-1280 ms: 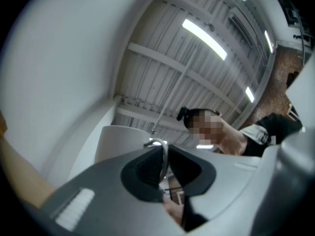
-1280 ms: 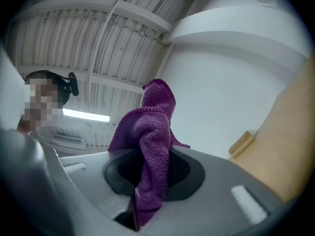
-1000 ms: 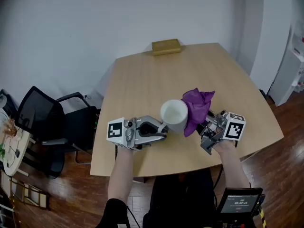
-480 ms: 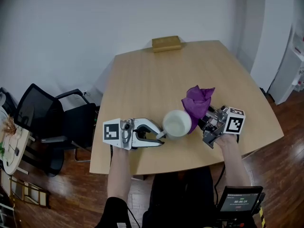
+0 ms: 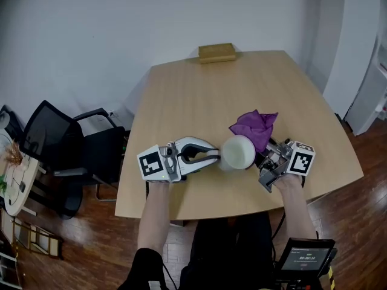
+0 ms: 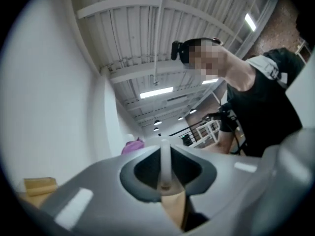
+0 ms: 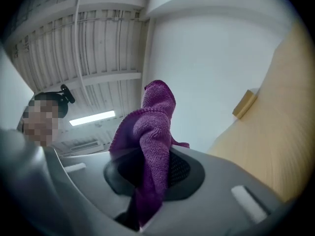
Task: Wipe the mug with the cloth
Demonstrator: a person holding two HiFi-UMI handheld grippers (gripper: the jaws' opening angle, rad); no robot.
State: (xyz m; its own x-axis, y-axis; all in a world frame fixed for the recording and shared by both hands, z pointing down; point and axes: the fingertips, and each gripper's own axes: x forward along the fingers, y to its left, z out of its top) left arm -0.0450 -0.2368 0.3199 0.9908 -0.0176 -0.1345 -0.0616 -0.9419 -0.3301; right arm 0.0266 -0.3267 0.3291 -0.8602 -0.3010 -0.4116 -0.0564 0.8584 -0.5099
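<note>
A white mug (image 5: 237, 152) hangs above the wooden table (image 5: 199, 101) near its front edge, tipped on its side. My left gripper (image 5: 214, 156) is shut on the mug's handle, a thin white bar (image 6: 165, 161) between the jaws in the left gripper view; the jaws have just been closing slightly on it. My right gripper (image 5: 264, 156) is shut on a purple cloth (image 5: 254, 127), which stands up out of the jaws (image 7: 147, 127). The cloth lies against the mug's right side.
A tan box (image 5: 216, 52) sits at the table's far edge. A black office chair (image 5: 60, 156) stands left of the table, a white shelf (image 5: 375, 77) at the right. The person holding the grippers stands at the near edge.
The left gripper has carried the mug right, against the cloth, and rolled it so the opening no longer faces up. The right gripper and cloth have hardly moved.
</note>
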